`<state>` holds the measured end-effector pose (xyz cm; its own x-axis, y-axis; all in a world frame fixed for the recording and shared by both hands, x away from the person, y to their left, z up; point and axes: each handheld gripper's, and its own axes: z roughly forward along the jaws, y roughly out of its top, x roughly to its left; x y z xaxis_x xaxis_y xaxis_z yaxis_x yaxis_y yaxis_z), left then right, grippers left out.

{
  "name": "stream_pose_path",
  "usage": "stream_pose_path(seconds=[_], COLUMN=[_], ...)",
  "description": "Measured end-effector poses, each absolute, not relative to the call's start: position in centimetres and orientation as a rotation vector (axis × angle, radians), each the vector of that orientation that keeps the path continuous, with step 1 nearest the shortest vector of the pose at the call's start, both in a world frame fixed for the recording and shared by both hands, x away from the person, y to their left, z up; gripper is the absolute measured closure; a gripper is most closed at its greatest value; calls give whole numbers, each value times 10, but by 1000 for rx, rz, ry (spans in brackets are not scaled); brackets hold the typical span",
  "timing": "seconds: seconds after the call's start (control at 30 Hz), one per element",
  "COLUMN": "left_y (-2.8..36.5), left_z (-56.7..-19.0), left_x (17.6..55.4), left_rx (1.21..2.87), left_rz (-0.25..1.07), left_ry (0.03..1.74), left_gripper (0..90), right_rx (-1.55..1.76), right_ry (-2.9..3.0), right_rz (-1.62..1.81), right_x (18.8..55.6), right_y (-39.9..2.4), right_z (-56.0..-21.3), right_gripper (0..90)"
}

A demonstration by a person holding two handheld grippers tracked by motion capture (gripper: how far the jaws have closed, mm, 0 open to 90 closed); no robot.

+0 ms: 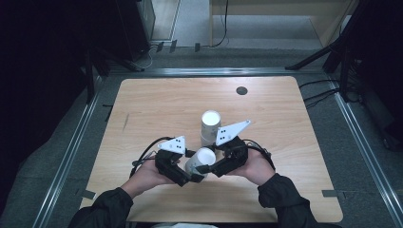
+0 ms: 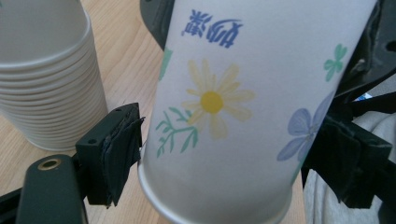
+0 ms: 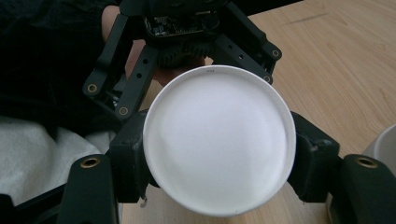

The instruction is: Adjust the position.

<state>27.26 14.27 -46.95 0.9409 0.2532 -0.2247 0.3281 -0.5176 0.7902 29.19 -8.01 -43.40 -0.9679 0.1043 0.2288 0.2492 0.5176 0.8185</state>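
Tabletop: one cup stack (image 1: 209,127), one flowered cup (image 1: 199,160).

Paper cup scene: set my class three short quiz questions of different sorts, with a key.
1. What is the right claw clamped on?
2. The print on that thing shows: A flowers, B stripes, C stars.
3. True or false: the stack of cups lies tipped over on the table.

Key:
1. A paper cup.
2. A.
3. False: it stands upright.
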Motion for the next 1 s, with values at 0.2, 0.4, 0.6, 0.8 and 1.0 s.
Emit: stream_pose_path(seconds=[0.2,0.4,0.6,0.8,1.0], left_y=[144,145,148,160,167], left_z=[-467,-462,-460,-457,-456], left_x=[270,267,269,274,277], left_rx=[2131,2127,2135,2144,2177], left_rz=[-68,-22,-58,-66,-60], left_ry=[388,358,365,408,425], left_gripper=[237,289,293,290,289], right_rx=[-309,-319,-325,-310,-348], right_ry=[-2590,-2563,-2556,-2650,-2681], right_rz=[-1455,-1474,-1451,-1425,-1418], right_x=[292,293,294,290,289], right_y=[-79,-83,-84,-95,-106], right_z=[-433,-432,-432,-433,-438], right_gripper=[347,345,283,248,253])
